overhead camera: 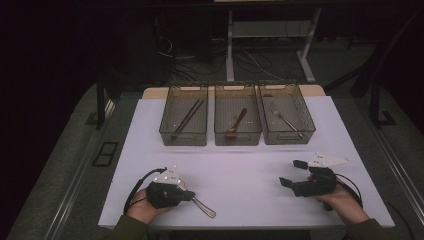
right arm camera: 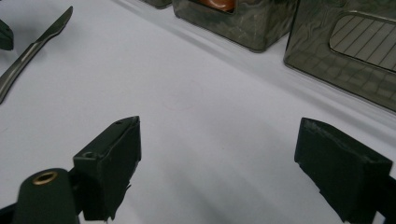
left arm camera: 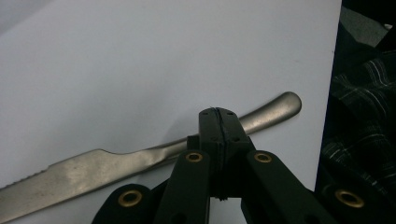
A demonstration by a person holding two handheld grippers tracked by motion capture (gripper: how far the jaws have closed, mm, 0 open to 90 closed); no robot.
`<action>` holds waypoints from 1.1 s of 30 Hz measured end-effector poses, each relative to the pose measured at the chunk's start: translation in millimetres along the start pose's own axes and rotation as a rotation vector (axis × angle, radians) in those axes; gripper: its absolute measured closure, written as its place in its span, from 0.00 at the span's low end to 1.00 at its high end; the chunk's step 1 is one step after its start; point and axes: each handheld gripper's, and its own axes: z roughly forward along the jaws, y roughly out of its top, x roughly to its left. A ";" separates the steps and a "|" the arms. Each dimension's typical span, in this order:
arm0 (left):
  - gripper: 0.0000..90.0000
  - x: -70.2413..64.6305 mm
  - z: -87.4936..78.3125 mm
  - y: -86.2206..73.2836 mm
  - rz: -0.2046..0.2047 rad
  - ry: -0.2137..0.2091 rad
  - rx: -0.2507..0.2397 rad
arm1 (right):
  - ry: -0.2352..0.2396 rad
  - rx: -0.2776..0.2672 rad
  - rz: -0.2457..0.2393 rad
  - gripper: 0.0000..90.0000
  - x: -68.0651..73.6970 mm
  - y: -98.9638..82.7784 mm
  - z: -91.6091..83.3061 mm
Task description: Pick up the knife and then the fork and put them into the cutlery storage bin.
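Three clear plastic bins in a row at upper centre of the white bench (overhead camera: 250, 170), black chopsticks (overhead camera: 188, 119) in the left bin (overhead camera: 183, 137), brown spoon (overhead camera: 236, 125) in the middle bin (overhead camera: 238, 137), steel fork (overhead camera: 285, 120) in the right bin (overhead camera: 290, 136), steel table knife (overhead camera: 202, 206) at lower left on the bench, between the left tongs (overhead camera: 189, 195), right tongs (overhead camera: 292, 173) at lower right.

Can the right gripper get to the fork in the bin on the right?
Probably yes. The right gripper is open and holds nothing, the white table between is bare, and the fork lies in an open-topped bin.

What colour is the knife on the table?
Plain silvery grey metal. The knife shows best in the left gripper view, lying on the white table.
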 end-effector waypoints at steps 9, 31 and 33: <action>0.99 -3.3 11.4 0.2 0.034 -0.045 0.051 | 0.005 -0.002 0.008 0.15 1.5 -5.0 -4.5; 0.99 7.8 39.4 26.7 0.095 0.021 0.005 | -0.002 0.001 0.010 0.15 -3.4 -5.5 -3.7; 0.99 9.4 41.9 29.7 0.103 0.029 0.005 | -0.003 0.001 0.011 0.15 -3.4 -5.4 -3.9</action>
